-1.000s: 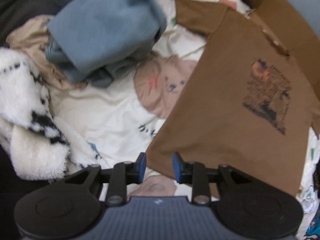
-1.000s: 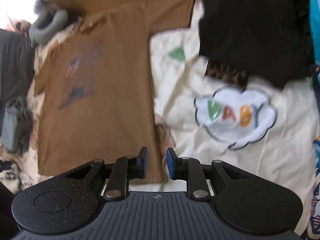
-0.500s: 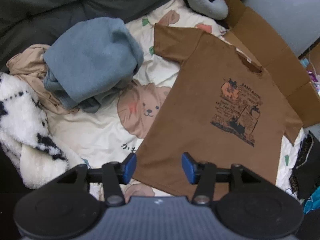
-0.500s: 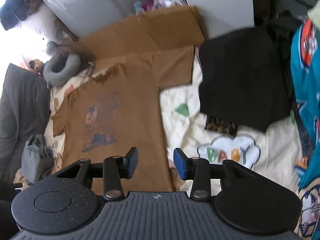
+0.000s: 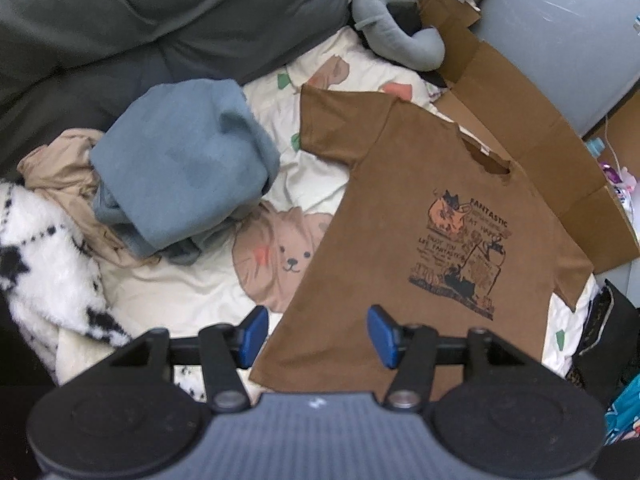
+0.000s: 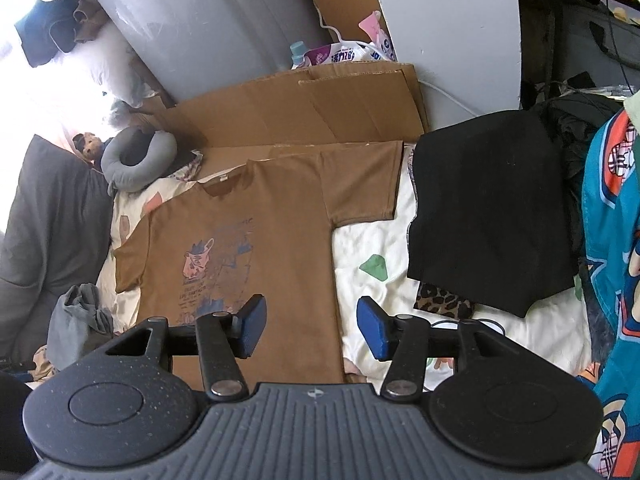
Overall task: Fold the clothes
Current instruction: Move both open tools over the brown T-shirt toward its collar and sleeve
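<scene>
A brown T-shirt (image 5: 400, 216) with a dark printed picture lies spread flat, print up, on a cream cartoon bedsheet (image 5: 172, 300). In the right wrist view the same T-shirt (image 6: 272, 240) shows both sleeves out. My left gripper (image 5: 318, 332) hangs above the shirt's lower left hem corner, its jaws opening and nothing between them. Over the shirt's lower right hem edge hovers my right gripper (image 6: 312, 330), jaws also opening and empty. Both grippers are well clear of the cloth.
A blue-grey garment (image 5: 180, 168) sits bunched on a beige one left of the shirt, next to a white fleece with black marks (image 5: 44, 268). A folded black garment (image 6: 488, 208) lies to the right. Flattened cardboard (image 6: 304, 108) and a grey neck pillow (image 6: 136, 160) line the far side.
Both grippers have let go near the hem, opened wider and risen away from the shirt, so much more of the bed shows now.
</scene>
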`<state>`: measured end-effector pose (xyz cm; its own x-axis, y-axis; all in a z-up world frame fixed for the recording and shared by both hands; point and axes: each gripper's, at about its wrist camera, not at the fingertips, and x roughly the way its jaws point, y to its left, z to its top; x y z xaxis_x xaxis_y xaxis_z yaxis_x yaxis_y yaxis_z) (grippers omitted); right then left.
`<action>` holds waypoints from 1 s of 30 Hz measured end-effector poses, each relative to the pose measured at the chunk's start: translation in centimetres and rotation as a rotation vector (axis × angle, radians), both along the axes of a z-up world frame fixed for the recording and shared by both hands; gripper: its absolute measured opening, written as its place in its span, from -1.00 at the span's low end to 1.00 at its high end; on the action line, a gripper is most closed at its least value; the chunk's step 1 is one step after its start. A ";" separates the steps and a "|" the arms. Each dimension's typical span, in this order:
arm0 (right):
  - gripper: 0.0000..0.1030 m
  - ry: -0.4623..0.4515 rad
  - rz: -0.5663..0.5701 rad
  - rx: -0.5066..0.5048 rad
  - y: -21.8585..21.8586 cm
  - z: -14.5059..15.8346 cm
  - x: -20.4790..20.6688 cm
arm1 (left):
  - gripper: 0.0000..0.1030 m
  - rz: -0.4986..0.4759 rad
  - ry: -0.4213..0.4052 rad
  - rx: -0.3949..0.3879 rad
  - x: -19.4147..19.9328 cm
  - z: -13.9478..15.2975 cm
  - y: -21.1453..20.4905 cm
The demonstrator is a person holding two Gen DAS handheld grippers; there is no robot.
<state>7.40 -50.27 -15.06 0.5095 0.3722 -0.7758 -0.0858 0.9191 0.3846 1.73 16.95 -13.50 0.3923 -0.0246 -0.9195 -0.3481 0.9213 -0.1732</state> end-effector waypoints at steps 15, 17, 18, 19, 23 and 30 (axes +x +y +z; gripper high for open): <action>0.12 0.030 0.029 -0.043 0.2 -3.4 5.1 | 0.36 -0.095 -0.053 0.040 7.4 -0.9 -4.8; 0.14 0.029 0.030 -0.044 0.2 -3.8 6.0 | 0.36 -0.100 -0.058 0.039 8.5 -1.1 -5.4; 0.14 0.029 0.031 -0.044 0.2 -4.0 6.4 | 0.36 -0.100 -0.060 0.036 9.0 -1.3 -5.7; 0.14 0.029 0.032 -0.043 0.2 -4.2 6.9 | 0.36 -0.101 -0.059 0.030 9.5 -1.5 -5.9; 0.15 0.024 0.048 -0.044 0.4 -5.0 8.7 | 0.36 -0.121 -0.054 0.037 11.7 -2.6 -6.8; 0.16 0.021 0.085 -0.050 1.6 -7.8 11.8 | 0.36 -0.099 -0.052 0.027 15.7 -5.6 -8.6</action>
<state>19.24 -48.63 -22.81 0.4610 0.3736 -0.8050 -0.1564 0.9271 0.3407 17.47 8.37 -19.15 0.4363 -0.0411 -0.8989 -0.2460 0.9554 -0.1631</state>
